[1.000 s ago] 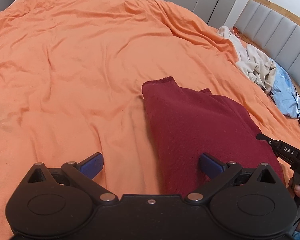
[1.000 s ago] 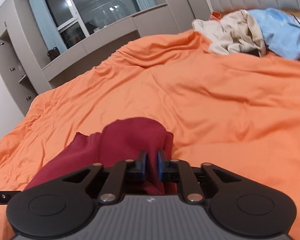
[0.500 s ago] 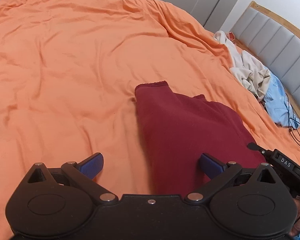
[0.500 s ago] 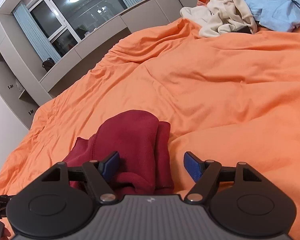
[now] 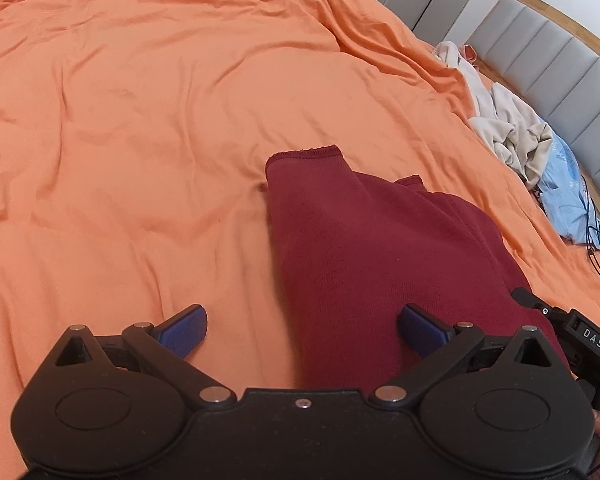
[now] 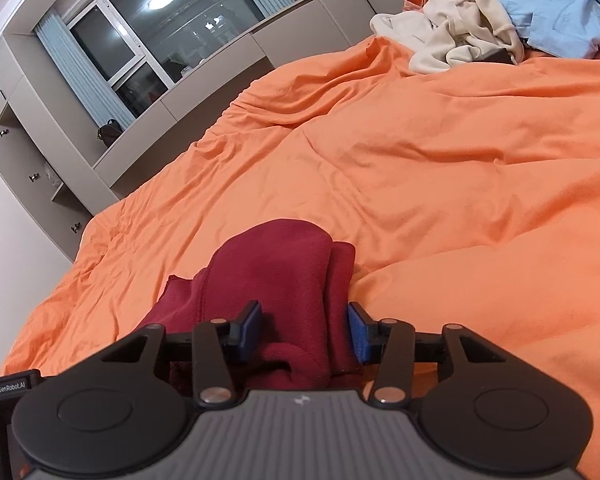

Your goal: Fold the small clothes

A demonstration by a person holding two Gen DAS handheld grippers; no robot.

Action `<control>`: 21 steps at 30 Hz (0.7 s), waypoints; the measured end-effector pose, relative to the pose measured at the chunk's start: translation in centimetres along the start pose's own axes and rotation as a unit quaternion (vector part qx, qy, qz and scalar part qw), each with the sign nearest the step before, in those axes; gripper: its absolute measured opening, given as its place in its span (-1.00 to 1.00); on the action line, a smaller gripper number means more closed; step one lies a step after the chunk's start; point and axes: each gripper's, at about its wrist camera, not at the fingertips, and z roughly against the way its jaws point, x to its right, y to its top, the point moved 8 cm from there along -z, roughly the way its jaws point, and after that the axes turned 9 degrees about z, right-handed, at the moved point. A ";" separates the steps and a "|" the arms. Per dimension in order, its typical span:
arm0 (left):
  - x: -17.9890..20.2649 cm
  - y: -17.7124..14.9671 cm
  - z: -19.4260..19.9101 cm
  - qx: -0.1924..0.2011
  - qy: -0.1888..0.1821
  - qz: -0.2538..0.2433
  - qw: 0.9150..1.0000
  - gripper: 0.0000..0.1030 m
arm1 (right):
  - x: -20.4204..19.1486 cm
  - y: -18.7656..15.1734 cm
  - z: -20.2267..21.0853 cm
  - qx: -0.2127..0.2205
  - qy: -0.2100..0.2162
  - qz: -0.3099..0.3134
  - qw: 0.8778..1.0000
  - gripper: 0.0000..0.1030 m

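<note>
I am holding the left gripper (image 5: pixel 302 330) pitched steeply downward, its jaws spread wide with nothing pressed between the blue pads. I am tilting the right gripper (image 6: pixel 304 330) down more gently; its jaws have just been closing, with red cloth bunched between them.

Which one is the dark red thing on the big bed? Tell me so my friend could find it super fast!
Start at the big orange bed cover that fills the room. Near its close edge, right before the left gripper and the right gripper, lies the dark red garment, folded into a thick bundle. The only other clothes, a cream garment and a light blue garment, sit piled far away by the headboard.
</note>
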 end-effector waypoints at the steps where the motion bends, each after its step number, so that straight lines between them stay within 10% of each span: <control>1: 0.0 0.0 0.0 0.000 0.000 0.000 1.000 0.99 | 0.0 0.0 0.1 0.000 0.000 0.000 1.000 0.05; 21: -0.3 -0.1 -1.1 -0.020 0.001 0.003 1.000 0.99 | 0.2 -0.1 -0.1 -0.001 -0.001 -0.002 1.000 0.08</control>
